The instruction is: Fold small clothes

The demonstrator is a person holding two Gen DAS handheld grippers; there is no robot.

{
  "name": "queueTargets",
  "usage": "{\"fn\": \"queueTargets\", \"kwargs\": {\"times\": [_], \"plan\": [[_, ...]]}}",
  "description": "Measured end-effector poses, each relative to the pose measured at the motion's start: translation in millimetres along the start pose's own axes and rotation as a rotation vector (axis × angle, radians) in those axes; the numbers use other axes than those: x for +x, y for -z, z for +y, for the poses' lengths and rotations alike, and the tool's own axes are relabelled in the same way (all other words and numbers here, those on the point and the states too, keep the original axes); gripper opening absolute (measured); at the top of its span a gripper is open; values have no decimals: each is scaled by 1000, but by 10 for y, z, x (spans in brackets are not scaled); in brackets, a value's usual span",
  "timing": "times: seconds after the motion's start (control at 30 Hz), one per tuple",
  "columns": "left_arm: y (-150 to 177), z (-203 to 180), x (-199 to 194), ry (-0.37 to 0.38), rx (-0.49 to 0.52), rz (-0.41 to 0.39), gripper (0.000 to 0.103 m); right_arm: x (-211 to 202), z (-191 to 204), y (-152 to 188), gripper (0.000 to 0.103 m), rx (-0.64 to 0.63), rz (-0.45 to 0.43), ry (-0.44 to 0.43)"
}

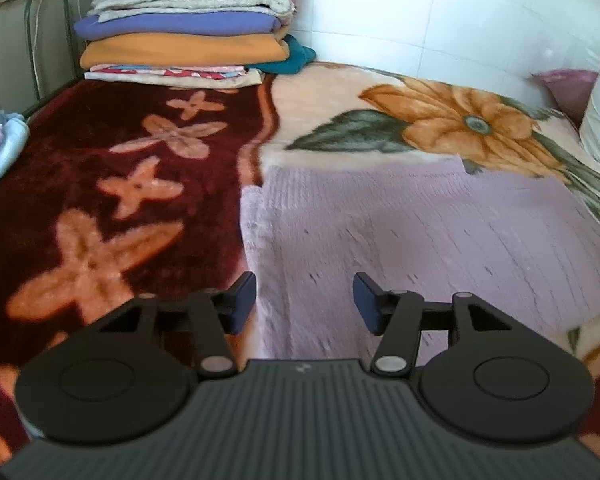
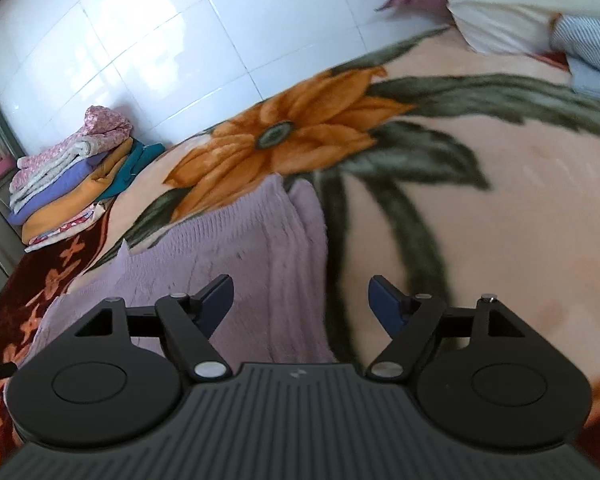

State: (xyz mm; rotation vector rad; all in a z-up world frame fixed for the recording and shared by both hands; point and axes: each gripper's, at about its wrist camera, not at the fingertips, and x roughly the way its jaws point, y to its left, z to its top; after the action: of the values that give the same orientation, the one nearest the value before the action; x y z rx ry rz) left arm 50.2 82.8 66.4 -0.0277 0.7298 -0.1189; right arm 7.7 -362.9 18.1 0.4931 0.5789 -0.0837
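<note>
Lilac knit garment (image 1: 420, 232) lies flat on the bed, on the pale flowered part of the blanket (image 1: 328, 92), its left edge running close along the seam where the dark red star-patterned part begins. It reads as folded at least once: the right wrist view shows doubled layers stacked along its right edge (image 2: 300, 232). Rib texture runs lengthwise; the fabric looks thick and soft, with a few small dark flecks or pulls in the knit. The outline is roughly rectangular, and the far edge is stepped rather than straight, so the layers are not perfectly aligned.

Left tongs (image 1: 304, 304) are spread, nothing between the pads, hovering over the garment's near left edge. Right tongs (image 2: 302, 304) are spread wider, also empty, straddling the garment's right edge with one pad over knit and the other over bare blanket. Judgement: both sit at opposite side edges because that is where a fold gets released or the next one gets picked up; the flat lie suggests the cloth has been let go rather than dropped.

Farther off, a stack of folded clothes (image 1: 188, 32) sits at the bed's far corner against the tiled wall (image 1: 440, 8), probably the destination for finished pieces. Pale blue cloth (image 1: 0, 148) lies at the left margin. A white pillow (image 2: 500, 8) sits at the other end.
</note>
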Motion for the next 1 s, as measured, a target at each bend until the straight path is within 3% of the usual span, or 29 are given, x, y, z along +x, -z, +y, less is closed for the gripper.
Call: {"fn": "queueTargets", "kwargs": {"times": [0.27,0.4,0.73,0.9,0.93,0.97,1.0], "plan": [[147,-136,-130,-3,-19,35,56,-170,-181,208,81,98,81,-62],[193,-183,-139,-10,-22,45,56,-34,-151,304,81,156,163,-124],[193,-217,-191,-7,-31,59,56,151,-33,351,81,282,137,-233],[210,-214,-134,-22,-29,70,56,248,34,334,79,243,161,-217],[214,-211,-127,-23,-29,71,56,251,51,321,75,229,163,-211],[219,-208,-122,-25,-28,71,56,250,60,313,58,215,164,-205],[223,-206,-118,-27,-26,72,56,251,78,306,49,201,164,-199]]}}
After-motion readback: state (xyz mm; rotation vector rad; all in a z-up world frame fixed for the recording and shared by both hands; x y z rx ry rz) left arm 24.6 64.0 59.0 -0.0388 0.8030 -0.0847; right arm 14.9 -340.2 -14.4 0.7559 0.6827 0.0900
